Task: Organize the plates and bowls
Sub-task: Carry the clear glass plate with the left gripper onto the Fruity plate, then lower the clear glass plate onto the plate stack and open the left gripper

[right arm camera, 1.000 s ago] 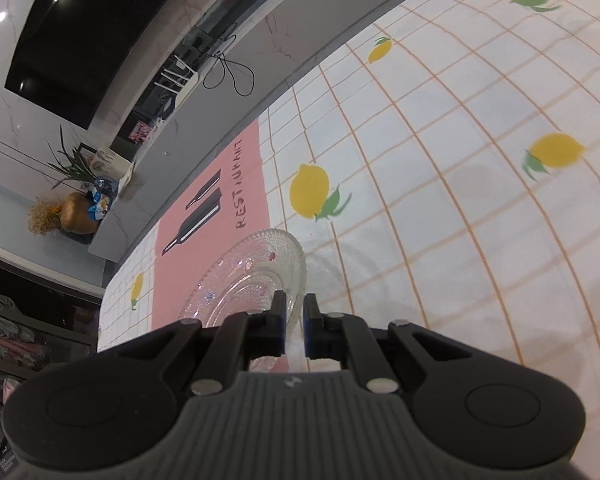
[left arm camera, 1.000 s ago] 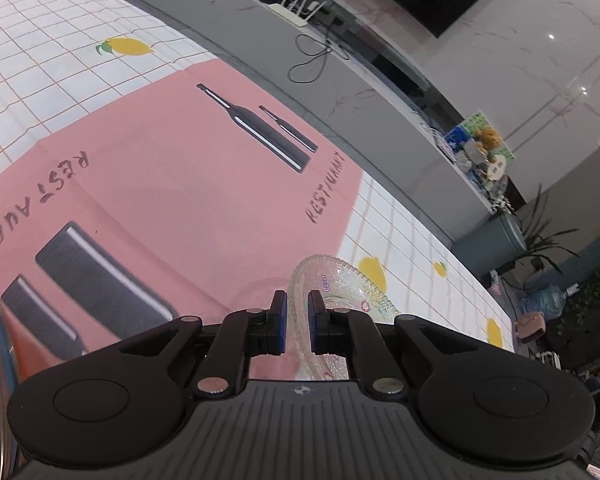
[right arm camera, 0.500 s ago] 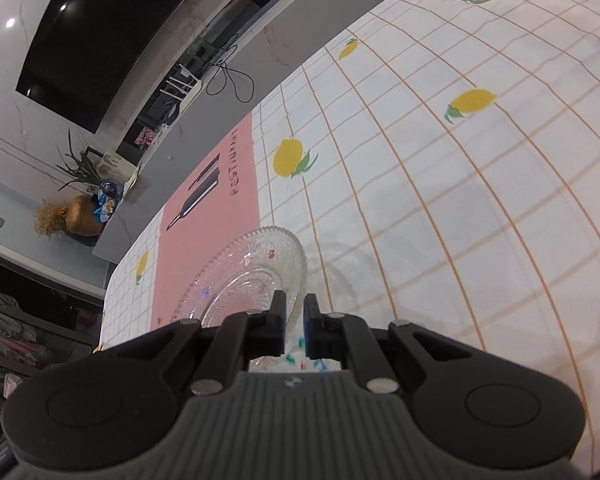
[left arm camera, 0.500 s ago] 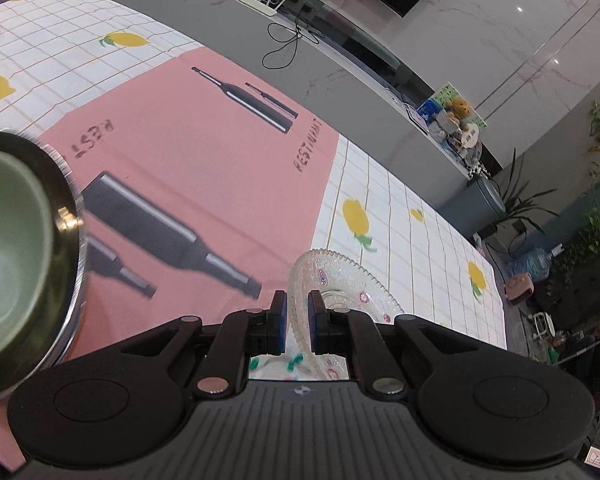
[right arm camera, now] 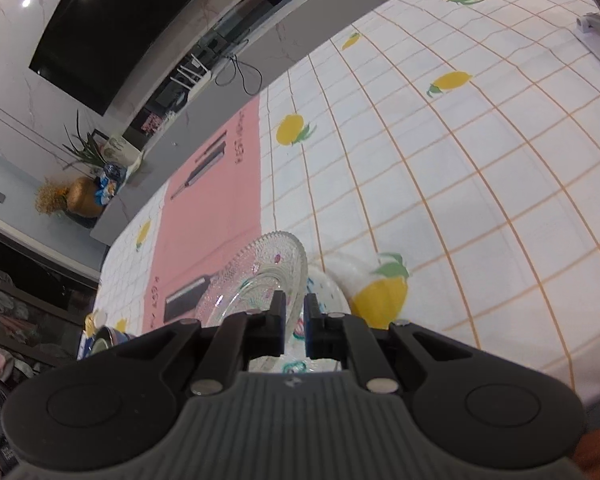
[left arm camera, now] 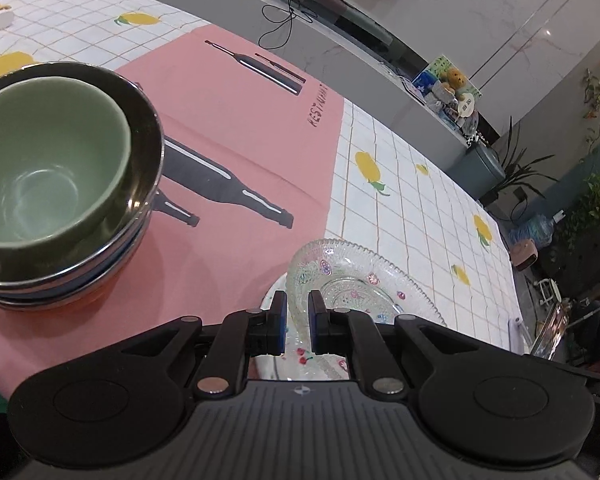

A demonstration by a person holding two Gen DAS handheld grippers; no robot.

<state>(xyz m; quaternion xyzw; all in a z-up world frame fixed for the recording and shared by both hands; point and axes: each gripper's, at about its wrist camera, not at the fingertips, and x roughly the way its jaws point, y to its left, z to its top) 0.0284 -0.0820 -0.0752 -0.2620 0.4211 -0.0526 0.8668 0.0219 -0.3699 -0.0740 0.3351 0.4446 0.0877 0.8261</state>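
A: Since 1 second ago the bowl stack (left arm camera: 60,184) has swung into the left view. Why is the left gripper (left arm camera: 297,312) placed so?

B: It pinches the glass plate (left arm camera: 356,284) at its near rim, holding it above a white plate (left arm camera: 272,300) on the cloth (left arm camera: 420,208), likely to stack them.

A: And the right view?

B: The right gripper (right arm camera: 295,312) pinches the opposite rim of the glass plate (right arm camera: 260,276); 2 grips likely keep the glass level over the white plate (right arm camera: 332,284).
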